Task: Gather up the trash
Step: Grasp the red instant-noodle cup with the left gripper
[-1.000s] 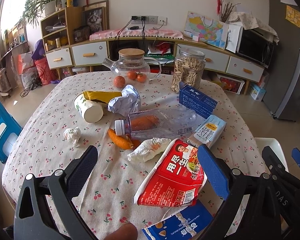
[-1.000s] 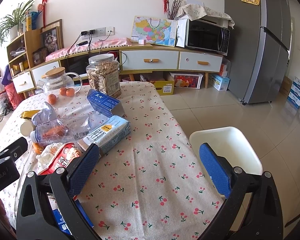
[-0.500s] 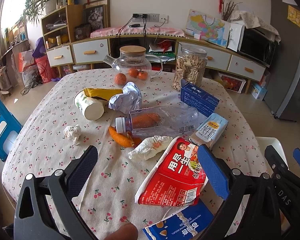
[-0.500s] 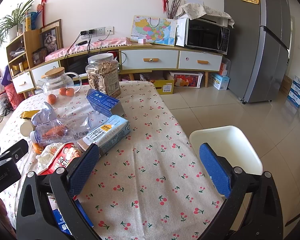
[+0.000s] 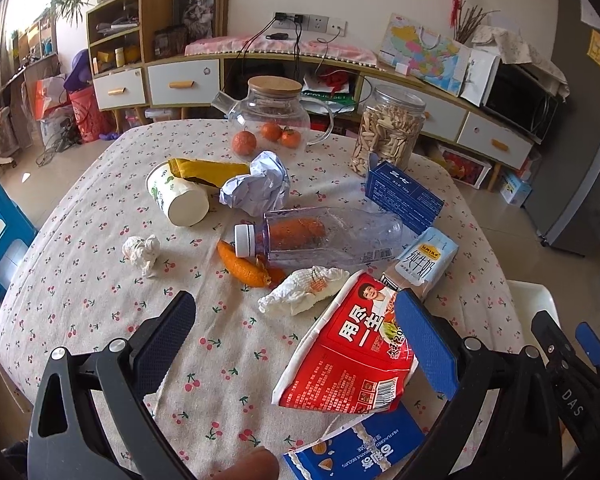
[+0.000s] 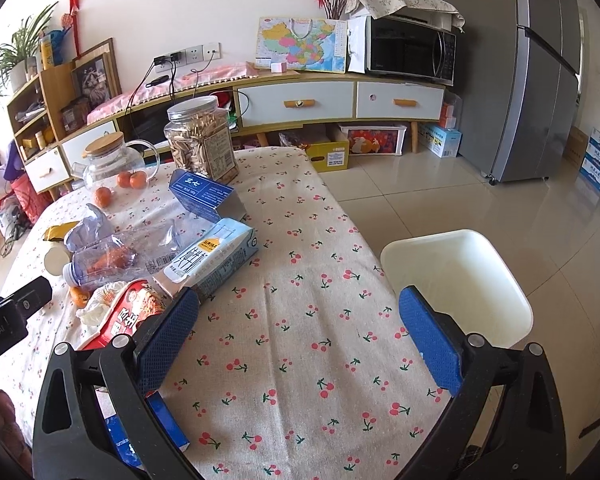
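Both claws wide and empty above a worktop strewn with trash.

The left claw [image 5: 296, 336] hovers spread over the near edge of the worktop [image 5: 80, 280], holding nothing, with the red noodle wrapper [image 5: 352, 344] just ahead by its right finger. Past it lie a crumpled tissue [image 5: 304, 290], orange peel [image 5: 240, 266], a clear plastic bottle [image 5: 332, 236] on its side, a milk carton [image 5: 424, 260] and a tipped paper cup [image 5: 178, 198]. The right claw [image 6: 298, 334] gapes over the worktop's right edge, and the white bin [image 6: 456, 280] stands on the floor just beside that edge.
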`<move>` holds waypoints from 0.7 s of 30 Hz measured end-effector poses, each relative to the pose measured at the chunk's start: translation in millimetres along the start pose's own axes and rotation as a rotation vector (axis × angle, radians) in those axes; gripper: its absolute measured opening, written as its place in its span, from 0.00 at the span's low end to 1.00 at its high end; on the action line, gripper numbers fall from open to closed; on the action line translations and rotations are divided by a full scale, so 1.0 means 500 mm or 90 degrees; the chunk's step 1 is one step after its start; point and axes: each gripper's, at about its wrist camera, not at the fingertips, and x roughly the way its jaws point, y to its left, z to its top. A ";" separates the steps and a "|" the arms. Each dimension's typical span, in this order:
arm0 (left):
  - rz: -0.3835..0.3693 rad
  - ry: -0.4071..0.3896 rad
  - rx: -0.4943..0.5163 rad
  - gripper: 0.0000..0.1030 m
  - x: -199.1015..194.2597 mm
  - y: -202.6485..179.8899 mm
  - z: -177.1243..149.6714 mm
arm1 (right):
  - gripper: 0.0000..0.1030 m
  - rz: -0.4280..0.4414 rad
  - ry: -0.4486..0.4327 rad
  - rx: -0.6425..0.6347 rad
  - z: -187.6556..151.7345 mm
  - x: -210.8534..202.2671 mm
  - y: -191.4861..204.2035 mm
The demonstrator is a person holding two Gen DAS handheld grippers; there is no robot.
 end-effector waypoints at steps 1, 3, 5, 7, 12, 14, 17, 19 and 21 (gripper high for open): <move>-0.010 0.014 -0.009 0.94 0.006 0.006 0.002 | 0.93 0.004 0.013 0.005 0.001 0.001 -0.007; -0.038 0.052 -0.025 0.94 0.023 0.014 0.005 | 0.93 0.010 0.033 0.012 -0.001 0.002 -0.019; -0.086 0.106 -0.045 0.94 0.047 0.018 0.001 | 0.93 0.018 0.049 0.020 -0.002 0.001 -0.030; -0.130 0.159 -0.076 0.94 0.070 0.019 -0.015 | 0.93 0.025 0.060 0.025 -0.005 -0.001 -0.038; -0.141 0.227 -0.087 0.94 0.098 0.004 -0.054 | 0.93 0.045 0.075 0.035 -0.008 -0.010 -0.060; -0.163 0.252 -0.145 0.94 0.109 0.020 -0.066 | 0.93 0.049 0.077 0.035 -0.009 -0.014 -0.065; -0.194 0.275 -0.232 0.94 0.127 0.049 -0.081 | 0.93 0.049 0.081 0.031 -0.009 -0.016 -0.070; -0.219 0.277 -0.276 0.94 0.132 0.061 -0.087 | 0.93 0.047 0.085 0.031 -0.010 -0.015 -0.073; -0.252 0.287 -0.295 0.94 0.140 0.060 -0.092 | 0.93 0.046 0.092 0.033 -0.011 -0.011 -0.075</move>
